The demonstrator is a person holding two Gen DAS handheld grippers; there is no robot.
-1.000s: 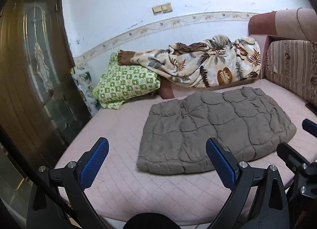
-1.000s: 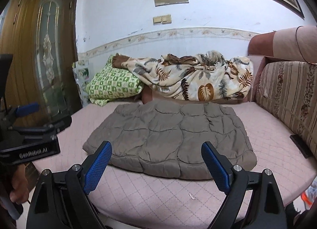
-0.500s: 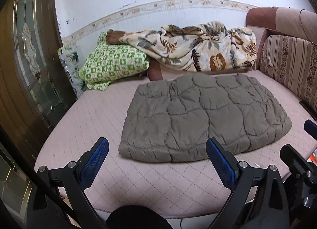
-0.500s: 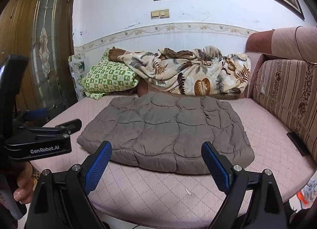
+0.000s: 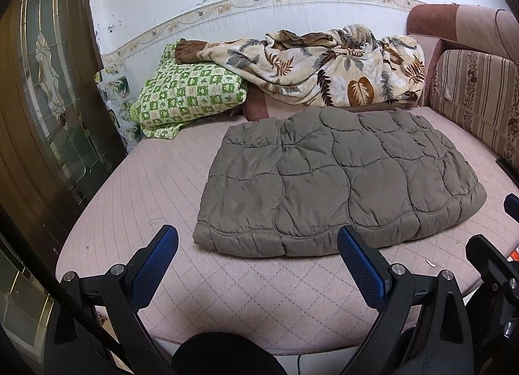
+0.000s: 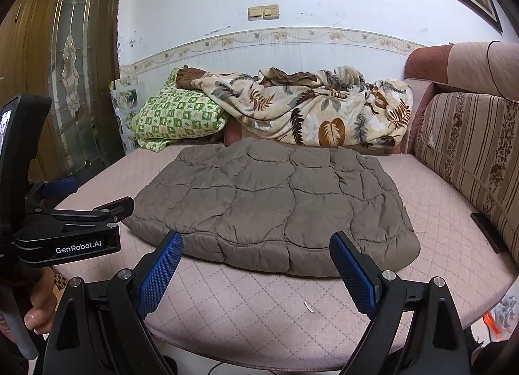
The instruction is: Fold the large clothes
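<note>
Now the grey quilted jacket (image 5: 337, 186) lies folded flat on the pink mattress (image 5: 155, 180), in front of the leaf-pattern blanket (image 5: 327, 66). Both the left gripper (image 5: 258, 261) and the right gripper (image 6: 256, 268) hover near the jacket's front edge, jaws wide apart, holding nothing.

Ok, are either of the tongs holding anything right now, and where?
Nothing. Left tongs and right tongs are both open, short of the grey quilted coat.
</note>
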